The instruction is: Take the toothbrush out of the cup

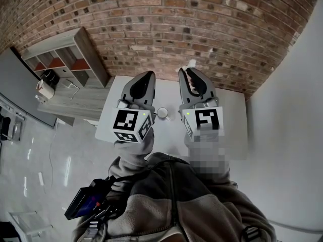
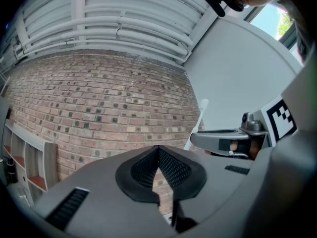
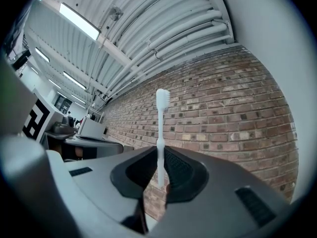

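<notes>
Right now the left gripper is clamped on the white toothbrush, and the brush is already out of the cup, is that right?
Not quite. It is the right gripper that is clamped on the white toothbrush, as the right gripper view shows; the left gripper is shut on nothing. The brush is indeed out of the cup.

The toothbrush [image 3: 162, 133] is white and slim. It stands upright with its bristle head on top, its handle pinched between the jaws of the right gripper [image 3: 160, 152], raised above the table [image 1: 232, 130]. The cup [image 1: 162, 113], small, white and round-rimmed, stands upright near the table's middle, apart from the brush.
</notes>
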{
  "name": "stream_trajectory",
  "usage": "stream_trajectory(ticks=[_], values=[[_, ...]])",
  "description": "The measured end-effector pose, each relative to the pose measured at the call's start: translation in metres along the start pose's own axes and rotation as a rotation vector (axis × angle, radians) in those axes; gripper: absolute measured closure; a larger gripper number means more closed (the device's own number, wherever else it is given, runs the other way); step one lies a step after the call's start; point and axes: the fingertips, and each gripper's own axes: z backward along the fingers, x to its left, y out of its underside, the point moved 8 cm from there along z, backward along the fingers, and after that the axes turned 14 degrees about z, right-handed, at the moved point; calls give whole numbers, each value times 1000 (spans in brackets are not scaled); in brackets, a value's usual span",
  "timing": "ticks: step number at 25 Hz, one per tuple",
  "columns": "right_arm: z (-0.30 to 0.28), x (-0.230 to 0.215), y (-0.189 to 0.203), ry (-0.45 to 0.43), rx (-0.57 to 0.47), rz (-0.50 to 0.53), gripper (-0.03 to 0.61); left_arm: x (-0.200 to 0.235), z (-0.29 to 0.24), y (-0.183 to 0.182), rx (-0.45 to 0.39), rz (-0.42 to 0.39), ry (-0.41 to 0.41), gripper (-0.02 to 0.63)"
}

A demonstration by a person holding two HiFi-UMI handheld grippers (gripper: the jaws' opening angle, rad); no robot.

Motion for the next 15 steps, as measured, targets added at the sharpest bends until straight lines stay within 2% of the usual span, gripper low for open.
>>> stream_trajectory(ticks=[15], values=[[3,4,8,-9,17,-7,531,2,5,7,4,53,14,611]])
